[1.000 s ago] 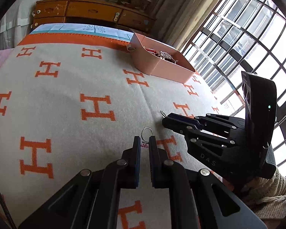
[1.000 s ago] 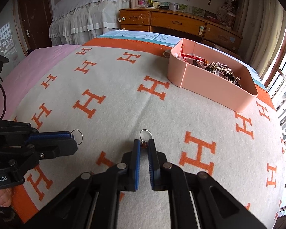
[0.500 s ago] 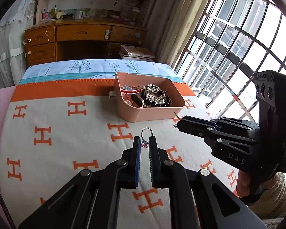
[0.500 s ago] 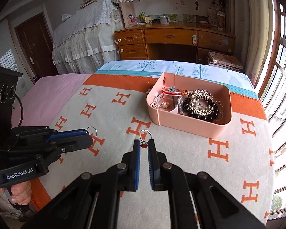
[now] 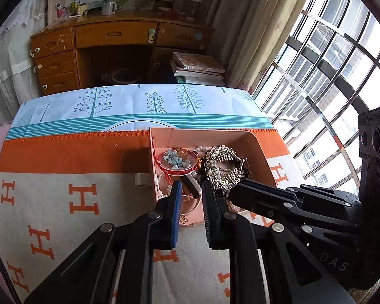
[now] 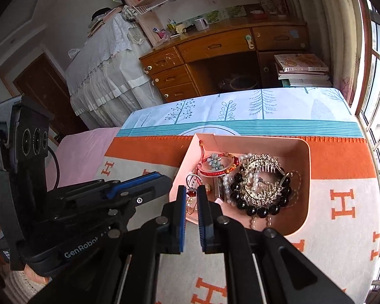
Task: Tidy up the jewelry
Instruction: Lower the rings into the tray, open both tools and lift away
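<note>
A pink box (image 5: 264,158) (image 6: 308,177) on the H-patterned blanket holds a red bangle with blue flowers (image 5: 176,160), a gold comb (image 6: 262,177), black beads (image 6: 261,210) and pearls. My left gripper (image 5: 192,195) hangs over the box's near left corner. Its jaws are opening and nothing is pressed between the pads. A small gold loop (image 5: 183,219) shows low by the left pad; I cannot tell whether it is the earring. My right gripper (image 6: 191,194) is over the same corner, shut on a ring earring with a red bead (image 6: 192,191). The two grippers sit side by side.
The blanket (image 5: 63,202) covers a bed, with a tree-print sheet (image 5: 139,101) beyond the box. Behind stand a wooden desk (image 5: 114,35) and a stack of books (image 5: 197,68). A barred window (image 5: 329,63) runs along the right. A knit sleeve (image 6: 15,286) holds the left gripper.
Both grippers have travelled from the blanket's middle to above the pink box. The left jaws have parted and its ring earring is gone from the tips. The right still holds its earring.
</note>
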Tool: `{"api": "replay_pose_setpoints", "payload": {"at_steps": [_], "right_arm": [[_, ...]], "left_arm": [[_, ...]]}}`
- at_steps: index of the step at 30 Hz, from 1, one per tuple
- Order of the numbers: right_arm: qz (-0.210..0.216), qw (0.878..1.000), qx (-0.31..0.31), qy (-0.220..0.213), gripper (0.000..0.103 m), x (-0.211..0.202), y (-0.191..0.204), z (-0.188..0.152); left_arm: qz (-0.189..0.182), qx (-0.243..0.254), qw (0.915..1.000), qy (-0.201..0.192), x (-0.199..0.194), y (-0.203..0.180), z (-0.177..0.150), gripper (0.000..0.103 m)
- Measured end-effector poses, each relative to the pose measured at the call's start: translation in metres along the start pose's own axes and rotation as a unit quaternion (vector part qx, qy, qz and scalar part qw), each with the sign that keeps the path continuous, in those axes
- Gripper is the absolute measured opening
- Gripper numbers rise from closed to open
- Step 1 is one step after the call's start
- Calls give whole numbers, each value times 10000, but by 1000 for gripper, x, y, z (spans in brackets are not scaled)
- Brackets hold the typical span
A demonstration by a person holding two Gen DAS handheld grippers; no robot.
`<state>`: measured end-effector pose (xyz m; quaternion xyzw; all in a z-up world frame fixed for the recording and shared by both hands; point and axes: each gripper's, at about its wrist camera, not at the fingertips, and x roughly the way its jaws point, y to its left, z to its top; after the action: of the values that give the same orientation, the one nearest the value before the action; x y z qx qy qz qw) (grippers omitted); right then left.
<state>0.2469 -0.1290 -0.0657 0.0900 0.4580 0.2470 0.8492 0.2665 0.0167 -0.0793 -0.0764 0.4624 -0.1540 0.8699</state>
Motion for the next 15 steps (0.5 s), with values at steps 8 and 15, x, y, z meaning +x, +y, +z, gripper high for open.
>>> {"api": "replay_pose_setpoints", "payload": {"at_steps": [8, 15], "right_arm": [[72, 9997, 204, 130, 9, 13, -18, -5], [66, 9996, 242, -89, 10, -10, -15, -14]], "left_arm": [[404, -150, 9990, -67, 4, 21, -9, 71], [548, -216, 9979, -286, -30, 19, -12, 84]]}}
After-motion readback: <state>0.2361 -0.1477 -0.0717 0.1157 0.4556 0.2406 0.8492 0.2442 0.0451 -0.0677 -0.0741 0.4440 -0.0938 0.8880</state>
